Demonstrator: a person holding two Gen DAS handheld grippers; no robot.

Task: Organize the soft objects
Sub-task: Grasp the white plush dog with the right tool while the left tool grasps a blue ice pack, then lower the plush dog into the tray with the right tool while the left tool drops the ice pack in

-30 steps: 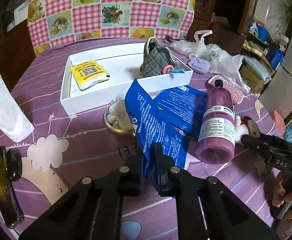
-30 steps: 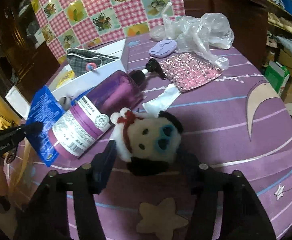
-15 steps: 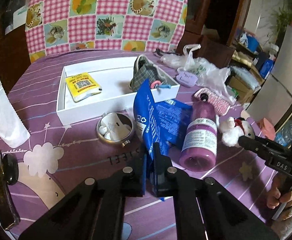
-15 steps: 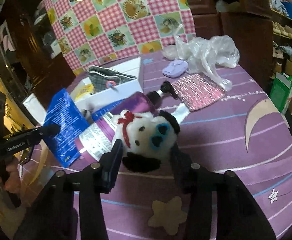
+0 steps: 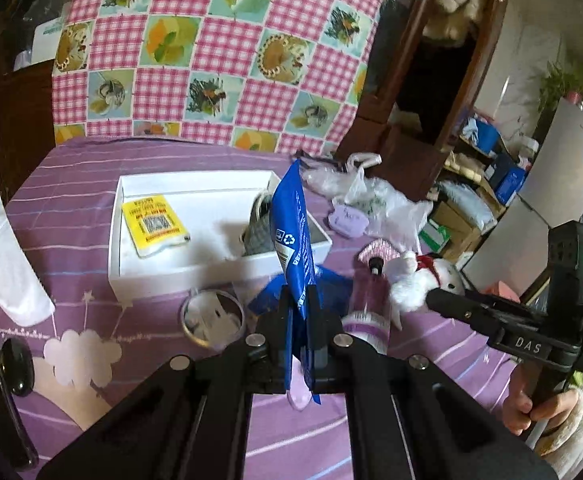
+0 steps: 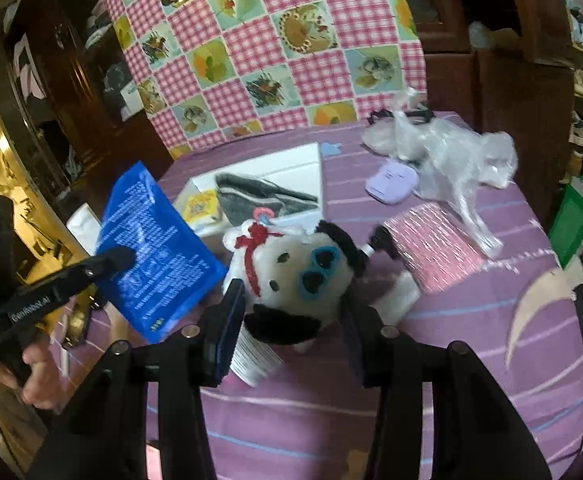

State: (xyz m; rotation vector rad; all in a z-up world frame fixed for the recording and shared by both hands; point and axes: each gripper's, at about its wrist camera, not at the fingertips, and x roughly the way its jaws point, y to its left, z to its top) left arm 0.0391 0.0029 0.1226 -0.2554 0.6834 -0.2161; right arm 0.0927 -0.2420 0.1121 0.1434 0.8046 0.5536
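Left wrist view: my left tool [image 5: 299,322] is clenched on the blue packet [image 5: 293,240], raised (edge-on) in front of the white box [image 5: 179,276].
Right wrist view: my right tool [image 6: 291,316] grips the plush panda [image 6: 295,268], lifted just in front of the white box [image 6: 291,164].

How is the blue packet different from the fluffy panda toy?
The blue packet is flat and thin, with white print; the panda toy is round and furry, with a red bow. The left gripper pinches the packet by its edge, so it stands up; the right gripper squeezes the panda's body from both sides. Both are held up off the purple tablecloth.
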